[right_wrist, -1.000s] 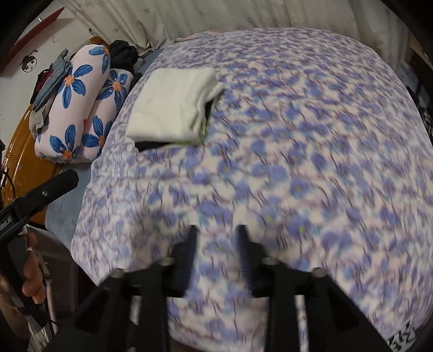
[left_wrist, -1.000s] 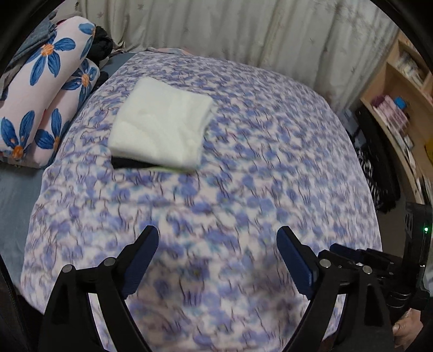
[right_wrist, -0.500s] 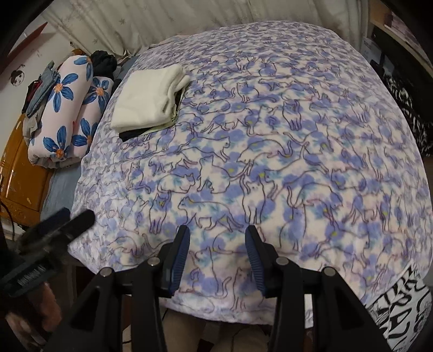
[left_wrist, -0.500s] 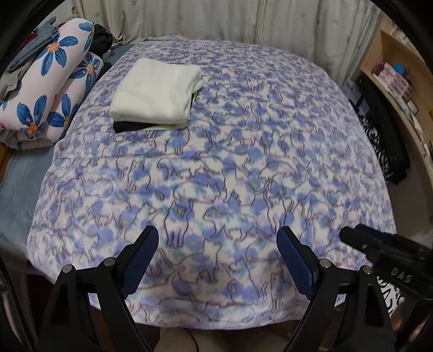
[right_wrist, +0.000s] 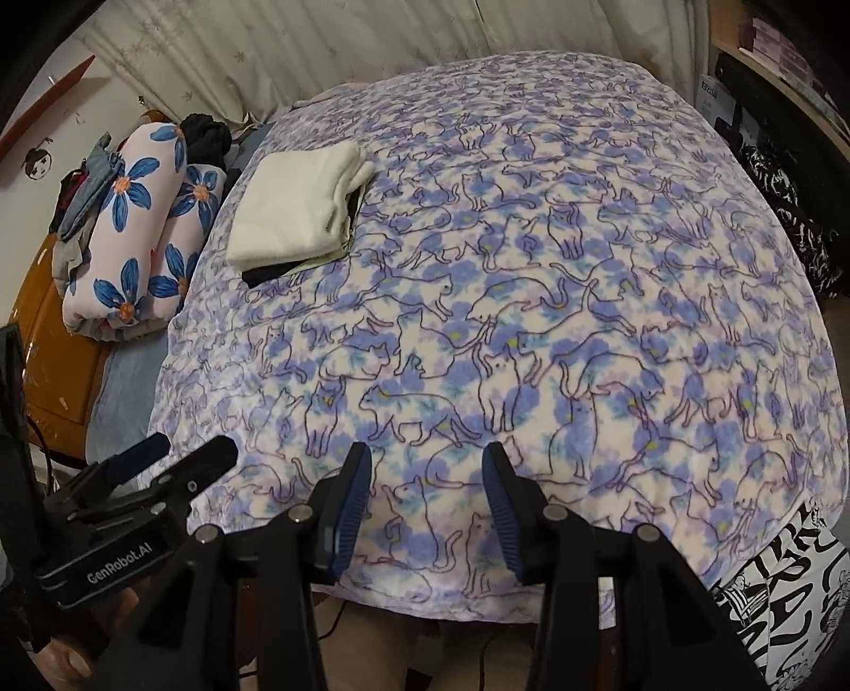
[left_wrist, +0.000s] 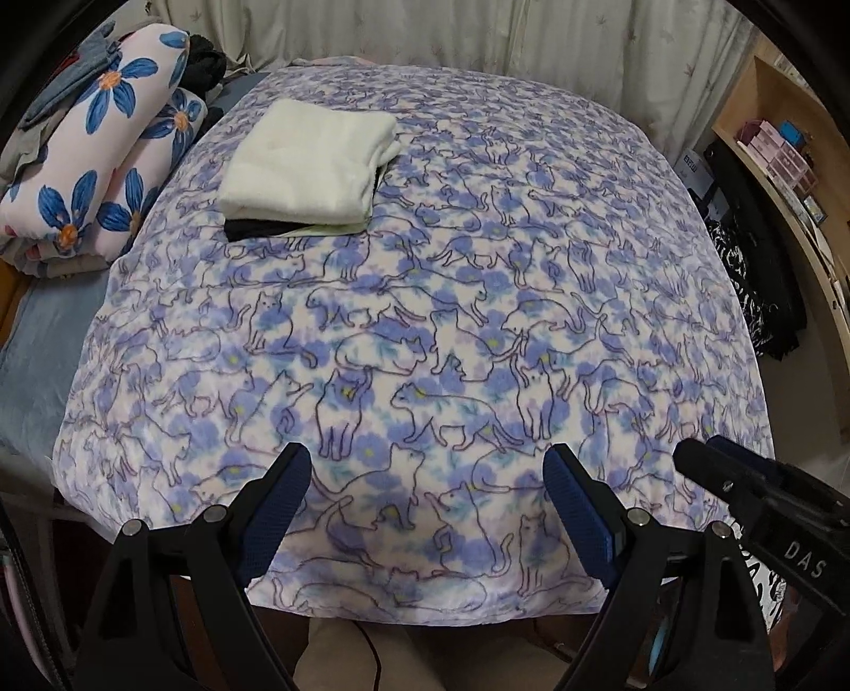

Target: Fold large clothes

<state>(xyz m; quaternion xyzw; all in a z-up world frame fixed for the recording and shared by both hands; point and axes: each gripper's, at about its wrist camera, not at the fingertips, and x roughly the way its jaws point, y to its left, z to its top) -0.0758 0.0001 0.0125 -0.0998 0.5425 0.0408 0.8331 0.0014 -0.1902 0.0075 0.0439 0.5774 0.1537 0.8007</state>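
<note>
A stack of folded clothes (left_wrist: 308, 170), cream on top with black and pale green beneath, lies at the far left of the bed; it also shows in the right wrist view (right_wrist: 300, 204). A purple cat-print blanket (left_wrist: 478, 329) covers the bed (right_wrist: 531, 319). My left gripper (left_wrist: 425, 510) is open and empty, above the bed's near edge. My right gripper (right_wrist: 427, 505) is open and empty, also above the near edge. Each gripper shows in the other's view: the right one (left_wrist: 765, 505), the left one (right_wrist: 149, 478).
Rolled floral bedding (left_wrist: 101, 170) with dark clothes lies left of the bed. A curtain (left_wrist: 478, 37) hangs behind. Wooden shelves (left_wrist: 781, 149) and black-and-white fabric (right_wrist: 781, 595) are at the right. An orange cabinet (right_wrist: 48, 345) stands at the left.
Both grippers have drawn back from the bed toward its near edge. The right gripper's jaws have opened wider. The folded stack has not moved.
</note>
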